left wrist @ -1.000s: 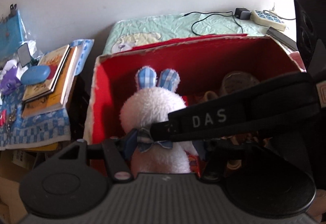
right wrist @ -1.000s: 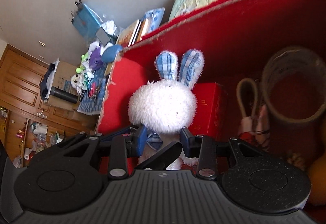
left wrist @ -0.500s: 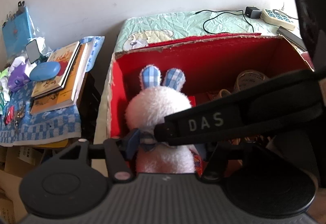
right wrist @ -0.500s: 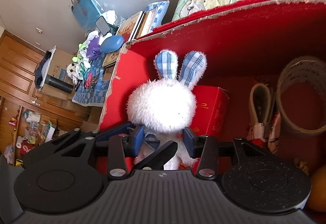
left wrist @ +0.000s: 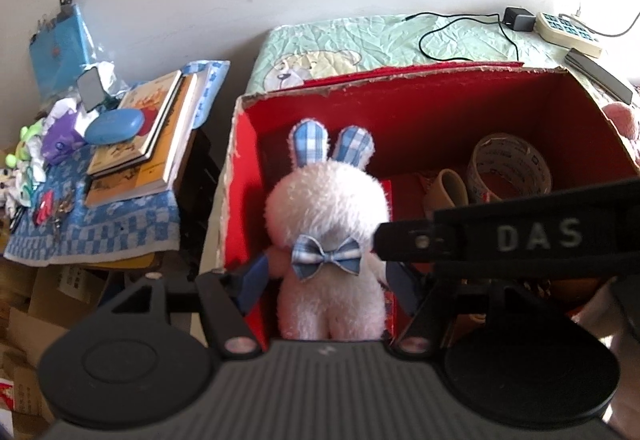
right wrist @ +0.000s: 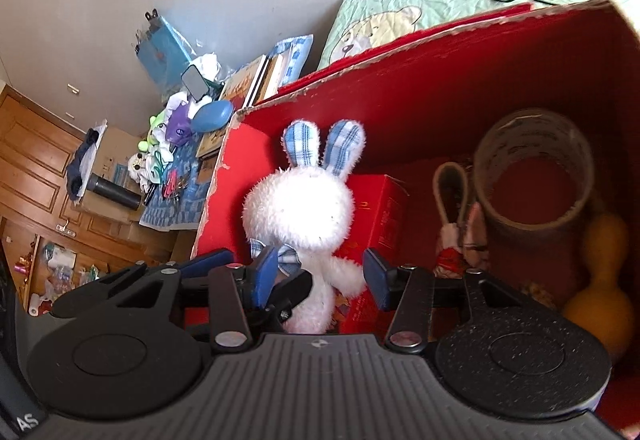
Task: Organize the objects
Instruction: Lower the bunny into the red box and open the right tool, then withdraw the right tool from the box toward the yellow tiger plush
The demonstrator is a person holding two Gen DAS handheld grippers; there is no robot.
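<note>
White plush rabbit [left wrist: 326, 224] stands upright at the left end of the red box [left wrist: 440, 108]; both tongs, left [left wrist: 326, 280] and right [right wrist: 320, 272], have just been spreading off it, so withdraw straight back without snagging its arms.

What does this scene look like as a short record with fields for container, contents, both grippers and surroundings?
container: red cardboard box, open top
contents: white plush bunny upright at left; tape roll at right; yellow gourd
left hand-held gripper: jaws just opening, bunny between them
right hand-held gripper: jaws just opened, off the bunny
surroundings: stacked books left of the box
</note>
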